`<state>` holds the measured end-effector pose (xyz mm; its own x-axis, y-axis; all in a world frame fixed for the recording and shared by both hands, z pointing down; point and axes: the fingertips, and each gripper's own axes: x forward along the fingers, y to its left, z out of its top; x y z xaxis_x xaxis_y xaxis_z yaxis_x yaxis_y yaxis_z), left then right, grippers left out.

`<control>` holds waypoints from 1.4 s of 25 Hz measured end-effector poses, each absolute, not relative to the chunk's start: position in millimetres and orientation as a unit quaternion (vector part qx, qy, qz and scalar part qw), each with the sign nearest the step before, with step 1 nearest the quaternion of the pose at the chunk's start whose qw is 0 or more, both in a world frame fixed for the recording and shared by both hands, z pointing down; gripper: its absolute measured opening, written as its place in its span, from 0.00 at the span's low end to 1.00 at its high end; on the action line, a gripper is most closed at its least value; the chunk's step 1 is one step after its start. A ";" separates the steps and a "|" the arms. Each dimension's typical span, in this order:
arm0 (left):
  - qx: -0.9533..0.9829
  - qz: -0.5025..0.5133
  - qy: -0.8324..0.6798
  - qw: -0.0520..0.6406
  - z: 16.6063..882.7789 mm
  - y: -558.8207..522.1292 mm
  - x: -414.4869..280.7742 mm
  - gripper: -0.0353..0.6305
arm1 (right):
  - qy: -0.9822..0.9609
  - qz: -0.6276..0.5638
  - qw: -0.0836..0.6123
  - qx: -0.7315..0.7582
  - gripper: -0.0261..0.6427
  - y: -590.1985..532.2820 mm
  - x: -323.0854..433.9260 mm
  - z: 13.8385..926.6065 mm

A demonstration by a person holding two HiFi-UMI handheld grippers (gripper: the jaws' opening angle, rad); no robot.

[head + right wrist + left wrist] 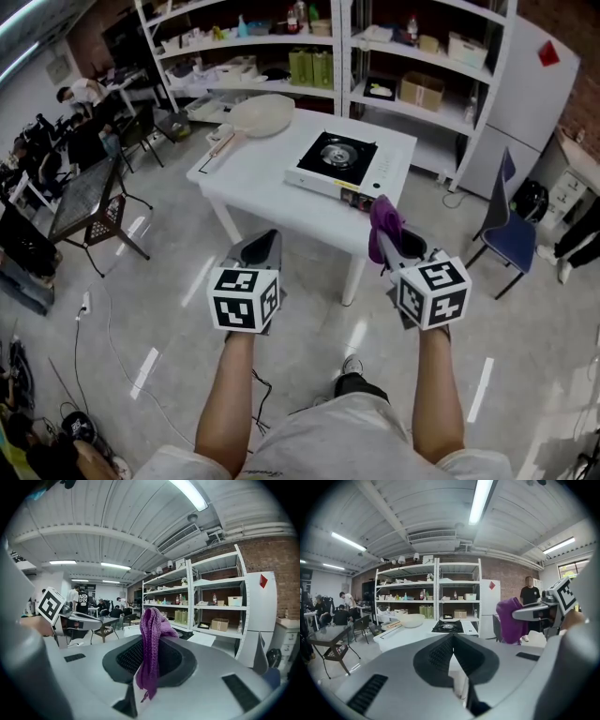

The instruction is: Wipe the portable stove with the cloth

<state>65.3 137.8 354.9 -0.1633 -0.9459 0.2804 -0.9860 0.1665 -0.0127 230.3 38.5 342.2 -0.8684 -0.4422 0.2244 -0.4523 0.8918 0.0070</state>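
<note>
Cloth [151, 634] hangs pinched in your right gripper [403, 246]; your left gripper [265, 246] is closed and empty. Its dangling folds could snag on the stove [339, 161].

A cream pan [262, 114] lies on the white table [253, 178] before white shelves [262, 41].

A lab-like workroom. White storage shelves [272, 39] stand against a brick wall [267, 557]; cables [77, 352] trail over the floor [525, 375].
</note>
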 end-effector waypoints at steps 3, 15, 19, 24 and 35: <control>0.640 0.097 -0.755 0.106 358.6 127.0 57.3 0.06 | -0.966 0.024 0.112 0.234 0.13 27.2 223.4 346.1; 0.636 0.116 -0.754 0.112 371.2 26.7 21.0 0.06 | -0.965 0.035 0.113 0.236 0.13 -79.1 190.9 360.7; 0.637 0.119 -0.753 0.116 371.1 -20.8 13.1 0.06 | -0.964 0.037 0.116 0.236 0.13 -129.1 182.3 360.6; 0.633 0.122 -0.755 0.120 370.4 -68.8 -2.7 0.06 | -0.963 0.036 0.121 0.236 0.13 -182.2 169.6 360.6; 0.637 0.133 -0.749 0.125 378.2 -150.0 -12.9 0.06 | -0.961 0.037 0.141 0.233 0.13 -265.3 159.3 380.2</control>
